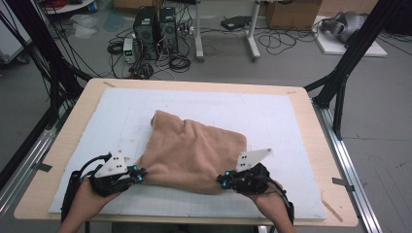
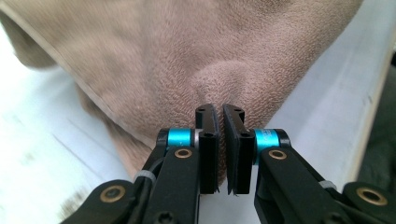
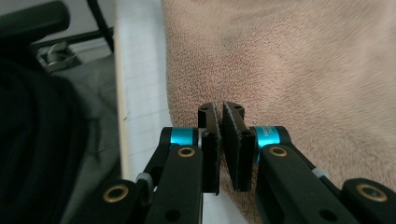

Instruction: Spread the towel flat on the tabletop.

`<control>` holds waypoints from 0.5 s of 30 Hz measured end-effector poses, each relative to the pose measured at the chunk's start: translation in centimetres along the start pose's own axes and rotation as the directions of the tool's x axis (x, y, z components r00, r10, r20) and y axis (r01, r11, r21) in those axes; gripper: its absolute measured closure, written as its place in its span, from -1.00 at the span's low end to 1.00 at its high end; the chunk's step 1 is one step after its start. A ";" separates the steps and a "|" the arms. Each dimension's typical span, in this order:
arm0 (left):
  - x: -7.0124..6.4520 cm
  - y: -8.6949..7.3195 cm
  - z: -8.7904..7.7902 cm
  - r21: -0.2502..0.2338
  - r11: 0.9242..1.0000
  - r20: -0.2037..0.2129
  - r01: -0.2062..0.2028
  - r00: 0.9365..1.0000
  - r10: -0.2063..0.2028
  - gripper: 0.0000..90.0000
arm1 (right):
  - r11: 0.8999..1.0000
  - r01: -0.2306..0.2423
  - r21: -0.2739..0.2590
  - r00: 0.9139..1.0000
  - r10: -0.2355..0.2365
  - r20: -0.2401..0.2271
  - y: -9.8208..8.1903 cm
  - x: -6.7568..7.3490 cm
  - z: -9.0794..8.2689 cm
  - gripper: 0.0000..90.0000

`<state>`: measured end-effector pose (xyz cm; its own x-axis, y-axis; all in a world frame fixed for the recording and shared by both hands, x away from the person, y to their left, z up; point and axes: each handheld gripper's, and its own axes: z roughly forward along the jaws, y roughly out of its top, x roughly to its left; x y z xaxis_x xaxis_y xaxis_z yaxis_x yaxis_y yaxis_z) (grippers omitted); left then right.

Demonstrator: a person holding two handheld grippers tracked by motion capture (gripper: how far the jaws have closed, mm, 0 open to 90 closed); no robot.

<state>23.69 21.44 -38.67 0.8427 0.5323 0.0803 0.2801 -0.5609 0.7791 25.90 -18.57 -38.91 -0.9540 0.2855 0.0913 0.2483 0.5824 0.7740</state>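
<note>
Tan terry towel (image 1: 192,153) lies crumpled mid-surface on the white mat (image 1: 291,121), near edge toward us.

We have the left gripper (image 1: 138,175) at the towel's near-left corner, the right gripper (image 1: 222,180) at the near-right corner. Left gripper view: jaws pressed nearly together, cloth puckering right at the tips (image 2: 219,112), so it looks pinched on the corner. Right gripper view: jaws just as narrow at the towel edge (image 3: 219,109), cloth apparently between them, though the contact is partly hidden.

Handling call: soft, light, floppy, no stiffness, so it'll sag and drape between our two hold points. Terry pile gives decent friction; slip risk low, fragility nil. Main risk is nipping one layer of a folded corner, or bunching.

Best holds are the hemmed edge (image 2: 70,77) and the corners, both grippers well apart to keep the edge taut. Far corner (image 1: 156,116) is humped; it needs a pull to flatten.
</note>
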 end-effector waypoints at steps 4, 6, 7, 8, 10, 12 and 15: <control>-0.3 -1.2 0.4 0.021 1.000 0.022 0.018 1.000 -0.019 0.80 | 1.000 -0.007 0.007 1.000 0.007 -0.028 -0.2 0.1 0.9 0.79; 0.0 -1.0 0.4 0.004 1.000 0.032 0.027 0.999 -0.027 0.61 | 1.000 -0.009 -0.029 0.999 0.008 -0.031 0.2 -0.2 0.6 0.69; 0.3 -0.5 0.4 -0.020 0.999 0.031 0.027 0.999 -0.026 0.52 | 0.999 -0.011 -0.042 1.000 0.010 -0.023 0.5 -0.3 0.2 0.64; 0.3 -0.5 0.4 -0.020 0.999 0.031 0.027 0.999 -0.026 0.46 | 0.999 -0.006 -0.052 1.000 0.006 -0.009 0.7 -0.5 -0.1 0.61; 0.7 0.4 0.4 -0.046 0.999 0.027 0.024 0.999 -0.023 0.36 | 0.998 -0.006 -0.066 1.000 0.007 0.019 1.1 -1.1 -0.7 0.57; 1.5 1.8 0.9 -0.071 0.997 0.023 0.008 1.000 -0.006 0.33 | 0.997 -0.014 -0.071 0.998 0.018 0.057 1.3 -1.9 -1.2 0.54; 2.1 2.7 1.5 -0.081 0.997 0.021 0.008 1.000 -0.006 0.28 | 0.996 -0.031 -0.078 0.993 0.040 0.107 1.4 -3.4 -1.7 0.46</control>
<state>26.88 20.05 -37.36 0.8504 0.5224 0.0624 0.2486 -0.5035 0.8275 29.17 -20.05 -37.09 -0.9201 0.3880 0.0544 0.2642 0.5120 0.8173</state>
